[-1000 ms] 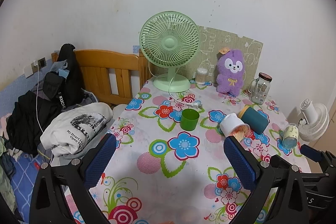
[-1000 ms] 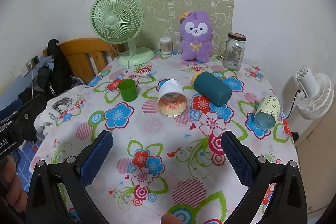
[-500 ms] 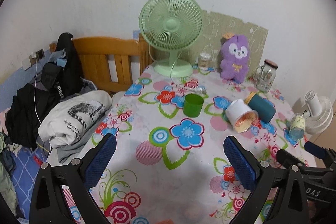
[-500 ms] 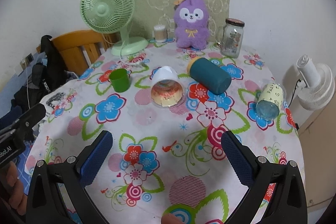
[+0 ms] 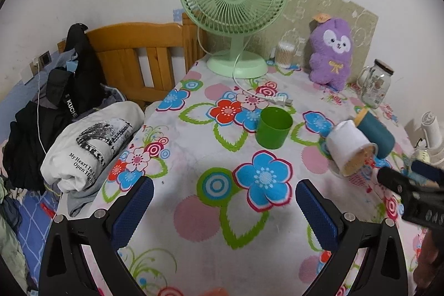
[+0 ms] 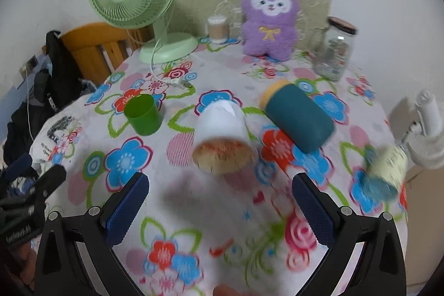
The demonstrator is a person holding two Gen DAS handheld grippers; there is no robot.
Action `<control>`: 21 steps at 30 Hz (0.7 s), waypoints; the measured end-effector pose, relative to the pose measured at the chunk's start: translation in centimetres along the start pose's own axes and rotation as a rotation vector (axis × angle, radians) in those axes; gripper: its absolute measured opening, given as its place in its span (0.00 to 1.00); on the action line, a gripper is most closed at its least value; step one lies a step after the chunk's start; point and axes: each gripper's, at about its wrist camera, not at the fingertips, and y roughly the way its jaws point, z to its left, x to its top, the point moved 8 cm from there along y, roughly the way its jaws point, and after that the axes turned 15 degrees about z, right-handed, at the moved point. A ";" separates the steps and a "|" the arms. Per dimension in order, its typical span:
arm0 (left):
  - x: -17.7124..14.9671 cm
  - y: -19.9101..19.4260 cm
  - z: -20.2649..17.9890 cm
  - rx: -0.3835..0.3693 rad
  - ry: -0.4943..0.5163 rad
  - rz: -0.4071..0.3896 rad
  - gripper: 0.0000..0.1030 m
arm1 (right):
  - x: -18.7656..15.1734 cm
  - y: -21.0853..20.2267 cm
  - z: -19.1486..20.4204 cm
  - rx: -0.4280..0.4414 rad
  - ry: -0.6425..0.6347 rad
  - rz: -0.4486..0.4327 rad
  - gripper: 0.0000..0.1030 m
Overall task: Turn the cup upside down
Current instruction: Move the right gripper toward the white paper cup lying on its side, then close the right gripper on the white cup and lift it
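A green cup (image 5: 273,127) stands upright, mouth up, on the flowered tablecloth (image 5: 194,146); it also shows in the right wrist view (image 6: 143,114). A white paper cup (image 5: 350,150) lies on its side, mouth toward the cameras, also in the right wrist view (image 6: 222,142). My left gripper (image 5: 223,201) is open and empty, short of the green cup. My right gripper (image 6: 220,200) is open and empty, just in front of the white cup's mouth.
A teal canister (image 6: 298,119) and a pale bottle (image 6: 387,171) lie on their sides to the right. A green fan (image 5: 234,7), purple plush (image 5: 331,54), swab jar (image 5: 285,54) and glass jar (image 5: 374,85) stand at the back. Clothes (image 5: 91,140) lie beside the table's left edge.
Both grippers have moved forward and lower toward the table. The cups loom larger. The right gripper has closed in on the white cup. Nothing on the table has moved.
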 end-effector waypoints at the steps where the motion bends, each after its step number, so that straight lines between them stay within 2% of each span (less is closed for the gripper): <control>1: 0.3 0.4 0.0 0.002 0.002 0.007 1.00 | 0.8 0.4 0.0 0.010 -0.002 0.013 1.00; 3: 0.6 0.8 0.0 0.007 0.002 0.011 1.00 | 2.4 1.1 0.3 0.031 -0.021 0.034 1.00; 8: 1.7 1.7 -0.2 0.006 -0.001 0.019 1.00 | 5.0 3.2 0.9 0.012 -0.055 0.103 1.00; 10: 2.2 2.3 -0.6 0.003 0.003 0.032 1.00 | 5.4 4.3 0.9 0.002 -0.055 0.140 1.00; 15: 2.8 3.9 -1.6 -0.007 0.023 0.071 1.00 | 5.4 6.3 0.8 0.046 -0.045 0.203 1.00; 18: 2.7 4.4 -1.9 -0.001 0.034 0.085 1.00 | 5.5 7.4 0.8 0.024 -0.050 0.233 1.00; 21: 2.6 4.6 -1.7 0.005 0.035 0.087 1.00 | 5.3 8.3 0.3 0.017 -0.045 0.263 0.94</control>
